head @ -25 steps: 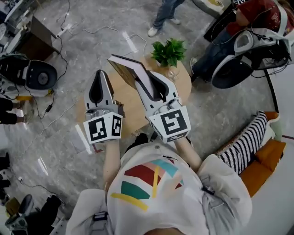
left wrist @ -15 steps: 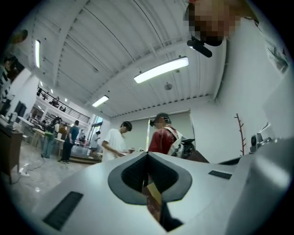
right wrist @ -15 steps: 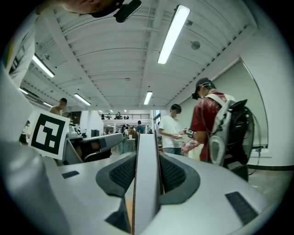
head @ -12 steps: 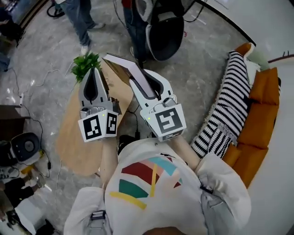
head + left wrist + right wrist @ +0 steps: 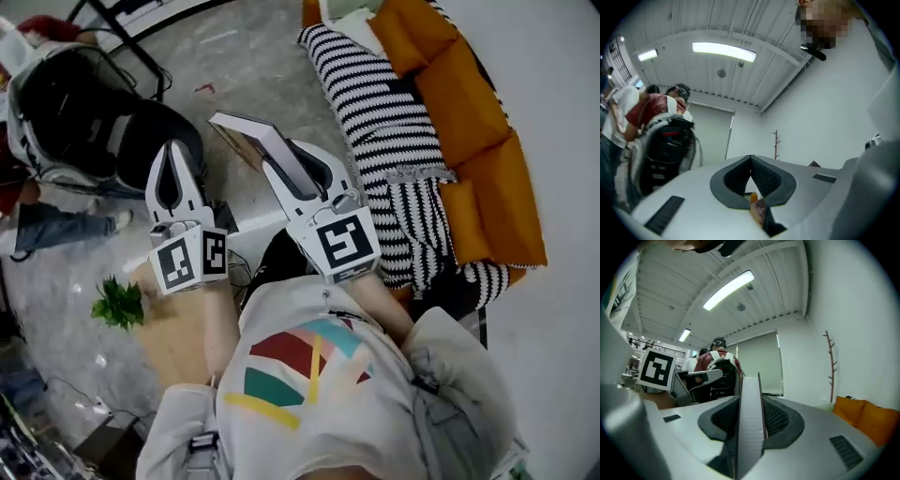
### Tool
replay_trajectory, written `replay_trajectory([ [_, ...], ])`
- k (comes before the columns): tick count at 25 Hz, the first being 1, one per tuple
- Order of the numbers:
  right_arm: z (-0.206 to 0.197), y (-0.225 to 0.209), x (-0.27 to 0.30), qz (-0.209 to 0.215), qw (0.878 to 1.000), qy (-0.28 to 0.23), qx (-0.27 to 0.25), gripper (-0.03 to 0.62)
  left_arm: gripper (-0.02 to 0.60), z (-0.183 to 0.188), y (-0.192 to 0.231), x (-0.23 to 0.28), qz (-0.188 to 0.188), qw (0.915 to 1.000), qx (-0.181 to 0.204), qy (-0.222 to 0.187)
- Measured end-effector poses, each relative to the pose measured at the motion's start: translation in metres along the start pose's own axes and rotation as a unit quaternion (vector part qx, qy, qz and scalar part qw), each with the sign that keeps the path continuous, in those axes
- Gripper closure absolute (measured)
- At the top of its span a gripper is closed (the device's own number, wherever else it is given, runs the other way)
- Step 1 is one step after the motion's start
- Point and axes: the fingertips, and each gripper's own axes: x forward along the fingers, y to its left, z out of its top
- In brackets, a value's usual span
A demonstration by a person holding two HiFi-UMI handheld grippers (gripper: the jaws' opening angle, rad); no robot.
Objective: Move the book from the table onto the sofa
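The right gripper (image 5: 292, 167) pinches the book (image 5: 246, 134) between its 2 jaws and holds it in the air, near the sofa (image 5: 487, 169). The left gripper (image 5: 174, 156), beside it, has its jaws pressed together.

Table and sofa, as you see them: light wooden table (image 5: 176, 352) carries a small green leafy plant (image 5: 117, 303). Orange cushioned sofa (image 5: 487, 122) carries a black-and-white striped throw (image 5: 375, 103).

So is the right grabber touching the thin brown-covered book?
Touching. The right gripper view shows the thin brown-covered book standing edge-on between the right gripper's jaws, with both dark ribbed pads pressed flat against its sides.
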Motion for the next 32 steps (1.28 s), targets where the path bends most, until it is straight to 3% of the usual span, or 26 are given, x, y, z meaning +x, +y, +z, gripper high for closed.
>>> replay_trajectory([
  [3,-0.009,-0.064,-0.032,-0.089,0.996,0.004,0.009,0.436,0.575,-0.025,-0.067,0.041,-0.084,0.9962,-0.018,0.017],
  [7,-0.024,-0.149,-0.075,-0.198,0.98,0.012,0.024,0.436,0.575,-0.062,-0.162,0.092,-0.187,0.9806,-0.041,0.04],
  [11,-0.042,-0.229,-0.115,-0.302,0.952,0.025,0.03,0.436,0.575,-0.1,-0.26,0.14,-0.29,0.9531,-0.065,0.057],
  [14,-0.047,-0.282,-0.132,-0.353,0.934,0.034,0.036,0.436,0.575,-0.119,-0.319,0.177,-0.339,0.9353,-0.08,0.064],
  [18,-0.048,-0.356,-0.144,-0.393,0.917,0.044,0.047,0.436,0.575,-0.142,-0.385,0.223,-0.379,0.9177,-0.091,0.079],
  [21,-0.047,-0.404,-0.143,-0.408,0.91,0.046,0.054,0.436,0.575,-0.155,-0.42,0.256,-0.398,0.9091,-0.091,0.083],
  [26,-0.054,-0.47,-0.136,-0.422,0.903,0.056,0.068,0.436,0.575,-0.179,-0.453,0.308,-0.402,0.9061,-0.098,0.088],
  [32,-0.08,-0.502,-0.152,-0.449,0.882,0.063,0.129,0.436,0.575,-0.212,-0.476,0.34,-0.404,0.9023,-0.088,0.123],
])
